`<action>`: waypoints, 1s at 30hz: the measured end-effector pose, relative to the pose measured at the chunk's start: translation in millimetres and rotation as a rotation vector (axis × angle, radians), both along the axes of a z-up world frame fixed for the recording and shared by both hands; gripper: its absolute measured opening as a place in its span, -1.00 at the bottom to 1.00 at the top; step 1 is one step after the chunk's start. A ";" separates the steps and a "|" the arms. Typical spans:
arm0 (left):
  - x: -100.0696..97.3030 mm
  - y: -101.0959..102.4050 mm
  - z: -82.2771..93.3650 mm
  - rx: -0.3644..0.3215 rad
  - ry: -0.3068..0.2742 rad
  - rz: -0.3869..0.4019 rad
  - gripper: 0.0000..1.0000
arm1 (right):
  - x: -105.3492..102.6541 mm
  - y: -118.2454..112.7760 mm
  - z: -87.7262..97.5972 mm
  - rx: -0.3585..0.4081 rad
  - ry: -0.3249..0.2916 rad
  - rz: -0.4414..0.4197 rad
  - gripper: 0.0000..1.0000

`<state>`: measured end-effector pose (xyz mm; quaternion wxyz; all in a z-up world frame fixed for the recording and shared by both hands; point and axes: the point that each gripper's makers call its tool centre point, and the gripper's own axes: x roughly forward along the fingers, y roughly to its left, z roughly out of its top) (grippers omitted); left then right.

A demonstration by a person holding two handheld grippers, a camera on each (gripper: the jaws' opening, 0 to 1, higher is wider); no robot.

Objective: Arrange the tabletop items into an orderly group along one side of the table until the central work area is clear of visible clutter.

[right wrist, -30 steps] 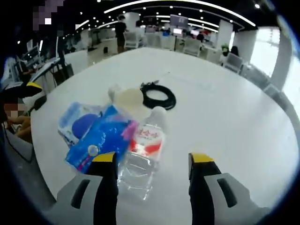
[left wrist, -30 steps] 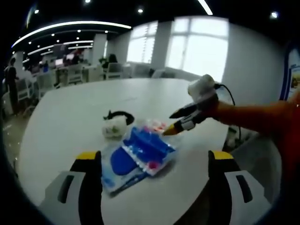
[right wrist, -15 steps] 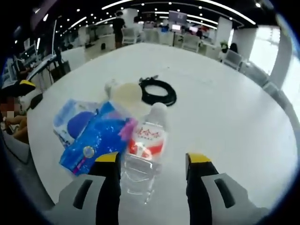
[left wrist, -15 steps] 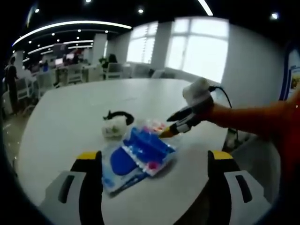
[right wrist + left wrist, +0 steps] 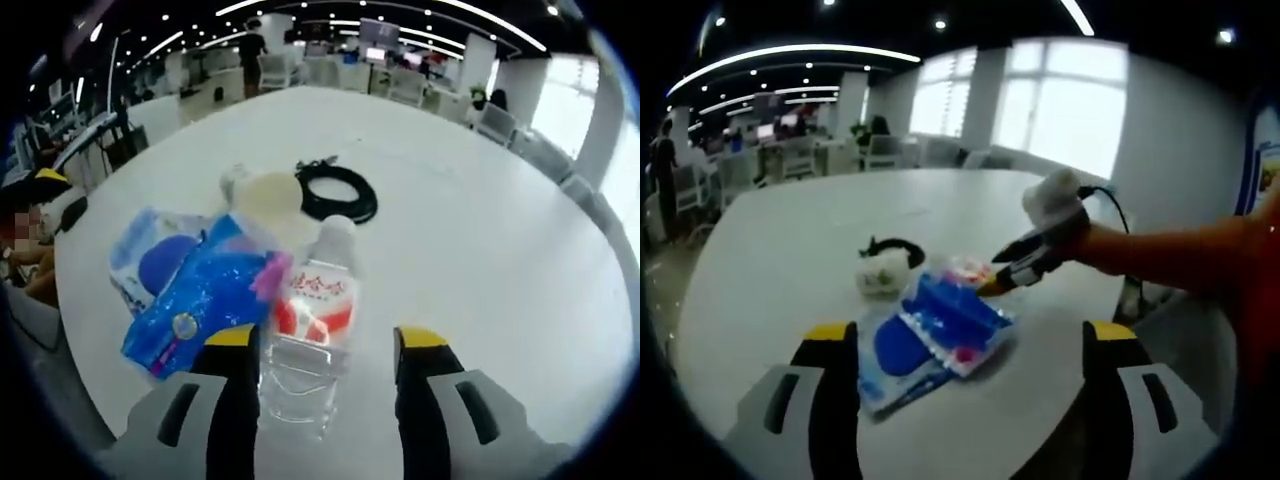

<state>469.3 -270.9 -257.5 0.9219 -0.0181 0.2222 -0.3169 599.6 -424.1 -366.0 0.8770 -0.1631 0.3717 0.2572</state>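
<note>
Bottle (image 5: 310, 330) lies on its side on white table (image 5: 500, 250), cap pointing far, body between right gripper (image 5: 318, 345) jaws; jaws wide, not yet closed on it. Blue packets (image 5: 195, 290) touch bottle's left; pale lid (image 5: 265, 195) and black cable coil (image 5: 340, 200) just beyond. Items are bunched near table edge, so grouping looks mostly done; squaring-up remains. Left gripper (image 5: 975, 335) hangs back, jaws wide, holding nothing. Left gripper view: right gripper angled down at pile, orange sleeve (image 5: 1180, 245) behind.
</note>
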 end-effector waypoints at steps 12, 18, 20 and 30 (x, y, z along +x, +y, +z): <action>0.0 0.1 0.1 -0.005 0.003 0.001 0.79 | 6.9 -3.0 -6.0 0.004 0.011 -0.030 -0.02; -0.3 0.3 -0.2 -0.005 0.004 0.001 0.79 | 10.8 2.7 -12.5 0.023 0.018 -0.041 -0.04; -0.6 1.3 -0.6 -0.005 0.006 0.003 0.79 | 12.9 4.0 -13.8 0.029 0.020 -0.048 -0.05; 0.3 2.5 -0.3 -0.010 0.007 0.005 0.78 | 20.2 8.0 -18.6 0.037 0.033 -0.074 -0.07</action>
